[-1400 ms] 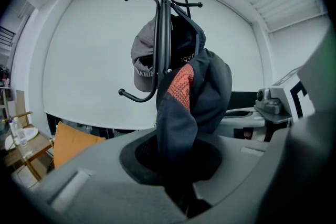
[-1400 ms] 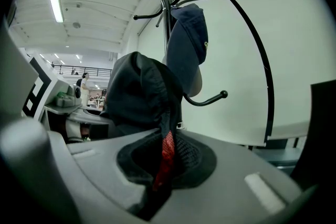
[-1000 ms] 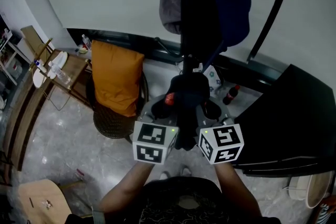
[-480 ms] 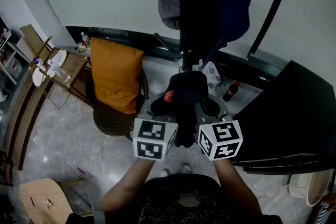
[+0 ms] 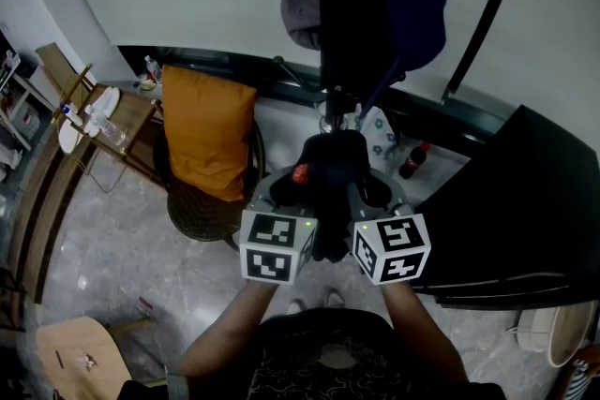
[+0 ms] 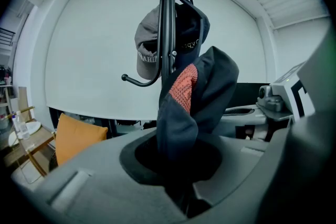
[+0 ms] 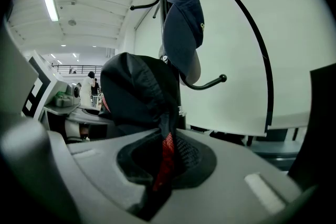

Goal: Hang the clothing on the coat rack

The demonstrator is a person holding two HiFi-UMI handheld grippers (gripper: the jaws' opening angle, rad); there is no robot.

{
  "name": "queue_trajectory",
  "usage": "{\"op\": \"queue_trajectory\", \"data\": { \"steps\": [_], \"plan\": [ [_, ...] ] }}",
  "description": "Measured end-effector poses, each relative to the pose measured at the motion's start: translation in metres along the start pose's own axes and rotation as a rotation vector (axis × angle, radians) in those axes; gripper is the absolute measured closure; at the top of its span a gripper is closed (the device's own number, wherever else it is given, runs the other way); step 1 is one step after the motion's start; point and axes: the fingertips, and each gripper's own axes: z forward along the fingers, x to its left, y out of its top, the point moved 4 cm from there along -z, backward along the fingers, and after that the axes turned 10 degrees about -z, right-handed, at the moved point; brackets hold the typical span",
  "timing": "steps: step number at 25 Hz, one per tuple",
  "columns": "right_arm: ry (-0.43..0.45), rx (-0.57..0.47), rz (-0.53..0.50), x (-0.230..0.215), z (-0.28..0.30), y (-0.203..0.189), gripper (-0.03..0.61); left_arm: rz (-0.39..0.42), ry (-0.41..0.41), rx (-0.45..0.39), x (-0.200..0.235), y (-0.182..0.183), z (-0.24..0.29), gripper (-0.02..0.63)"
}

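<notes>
Both tongs are clamped on the same dark garment (image 5: 330,171). The left tongs (image 6: 178,168) pinch a fold of it below its red-orange patch, and the right tongs (image 7: 161,165) pinch a fold where a red strip of lining shows. The two sit side by side and close together, so the cloth bunches up between them in one lump rather than hanging slack. This looks like a way to keep it gathered and off the floor while it is carried in. The coat rack (image 6: 168,18) stands at twelve o'clock from the tongs, and the garment is raised toward it but not yet on any hook. A grey cap (image 6: 146,50) and a navy cap (image 7: 181,34) already fill upper hooks. The bare lower hook (image 7: 218,80), at three o'clock from the pole in the right gripper view, seems the likely target.
</notes>
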Motion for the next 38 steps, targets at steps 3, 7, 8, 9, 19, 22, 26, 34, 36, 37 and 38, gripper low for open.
{"op": "queue_trajectory", "data": {
  "steps": [3, 7, 8, 9, 19, 22, 26, 34, 36, 37, 38],
  "plan": [
    [0.002, 0.008, -0.003, 0.001, 0.000, -0.003, 0.552, -0.002, 0.000, 0.006, 0.000, -0.003, 0.000, 0.571],
    [0.002, 0.016, -0.008, 0.002, 0.000, -0.006, 0.552, -0.005, 0.000, 0.012, 0.001, -0.006, 0.002, 0.571],
    [0.002, 0.018, -0.009, 0.002, 0.001, -0.006, 0.552, -0.005, 0.000, 0.014, 0.001, -0.007, 0.002, 0.571],
    [0.002, 0.019, -0.011, 0.002, 0.001, -0.006, 0.552, -0.006, -0.001, 0.016, 0.001, -0.007, 0.002, 0.571],
    [0.005, 0.033, -0.020, 0.005, 0.001, -0.013, 0.552, -0.006, -0.012, 0.030, -0.001, -0.014, 0.004, 0.571],
    [0.006, 0.037, -0.017, 0.007, 0.002, -0.015, 0.552, -0.006, -0.018, 0.036, -0.001, -0.017, 0.004, 0.571],
    [0.006, 0.040, -0.015, 0.009, 0.001, -0.017, 0.552, -0.005, -0.027, 0.041, -0.003, -0.019, 0.004, 0.571],
    [-0.009, 0.050, -0.015, 0.013, -0.004, -0.023, 0.552, 0.009, -0.059, 0.049, -0.009, -0.025, 0.003, 0.571],
    [-0.017, 0.051, -0.013, 0.014, -0.006, -0.025, 0.552, 0.011, -0.071, 0.051, -0.011, -0.027, 0.003, 0.571],
    [-0.022, 0.052, -0.012, 0.015, -0.007, -0.025, 0.552, 0.012, -0.078, 0.052, -0.012, -0.028, 0.003, 0.571],
    [-0.027, 0.052, -0.011, 0.016, -0.007, -0.025, 0.552, 0.012, -0.085, 0.052, -0.012, -0.028, 0.003, 0.571]
  ]
}}
